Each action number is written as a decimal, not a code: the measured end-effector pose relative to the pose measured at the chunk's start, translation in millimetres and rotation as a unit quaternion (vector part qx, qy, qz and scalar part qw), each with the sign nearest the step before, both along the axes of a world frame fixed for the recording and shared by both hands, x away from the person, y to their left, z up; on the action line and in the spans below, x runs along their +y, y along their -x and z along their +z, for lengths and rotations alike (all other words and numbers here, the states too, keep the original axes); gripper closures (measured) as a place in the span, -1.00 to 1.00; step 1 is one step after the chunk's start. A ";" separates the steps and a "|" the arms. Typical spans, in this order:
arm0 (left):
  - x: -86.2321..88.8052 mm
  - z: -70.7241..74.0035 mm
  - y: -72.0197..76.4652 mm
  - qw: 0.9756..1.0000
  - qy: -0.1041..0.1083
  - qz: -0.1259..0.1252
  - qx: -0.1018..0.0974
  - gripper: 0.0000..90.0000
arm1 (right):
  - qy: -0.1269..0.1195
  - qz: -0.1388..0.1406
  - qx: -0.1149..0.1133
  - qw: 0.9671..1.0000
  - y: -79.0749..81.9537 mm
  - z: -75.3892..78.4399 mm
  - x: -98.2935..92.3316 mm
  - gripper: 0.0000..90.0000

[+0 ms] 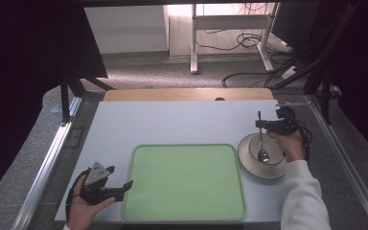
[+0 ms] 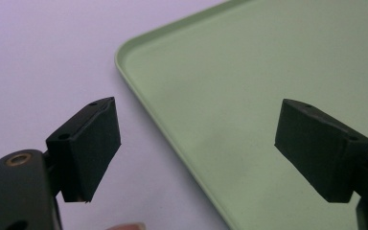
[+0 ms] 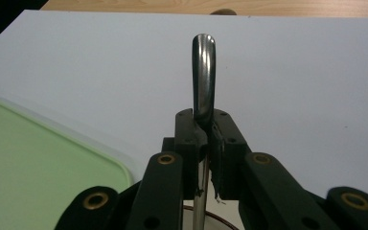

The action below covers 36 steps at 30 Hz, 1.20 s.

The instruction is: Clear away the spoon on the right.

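Spoon (image 3: pixel 204 72) handle clenched in right claw (image 3: pixel 206 132) — bowl end cut off below; left claw (image 2: pixel 196 148) released.

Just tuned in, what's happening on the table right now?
The right gripper is clamped on the handle of a metal spoon, whose head sits in a bowl right of the green tray. The left gripper rests open at the tray's near left corner, holding nothing.
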<state>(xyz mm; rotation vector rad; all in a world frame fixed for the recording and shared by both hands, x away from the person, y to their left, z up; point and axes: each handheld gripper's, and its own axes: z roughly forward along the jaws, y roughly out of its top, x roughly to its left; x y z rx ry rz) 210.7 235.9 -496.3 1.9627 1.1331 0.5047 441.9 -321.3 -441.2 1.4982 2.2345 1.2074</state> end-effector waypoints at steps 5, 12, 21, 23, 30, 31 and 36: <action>-0.1 0.3 0.7 1.000 0.001 0.001 0.000 -0.66 | -0.009 0.006 -0.014 1.000 4.1 5.8 -2.0 0.89; -0.6 -0.7 0.4 1.000 0.000 0.001 0.002 -0.66 | -0.019 0.025 -0.039 0.999 9.7 13.2 -3.8 0.98; 0.2 -0.7 0.4 1.000 -0.002 0.000 0.002 -0.65 | -0.028 0.026 -0.076 0.996 21.0 31.7 -10.0 0.99; 0.7 -0.7 0.2 1.000 -0.002 0.001 0.001 -0.65 | -0.031 0.026 -0.086 0.996 24.9 38.9 -11.0 0.99; 0.1 -0.9 0.1 1.000 -0.003 0.001 0.002 -0.65 | -0.039 0.033 -0.119 0.992 39.2 61.6 -8.5 0.99; -0.1 -0.7 0.1 1.000 -0.002 0.001 0.002 -0.65 | -0.041 0.034 -0.124 0.991 40.8 63.8 -7.7 0.99; -0.3 -0.5 0.1 1.000 -0.002 0.000 0.001 -0.65 | -0.044 0.042 -0.133 0.989 48.1 72.0 -2.9 0.99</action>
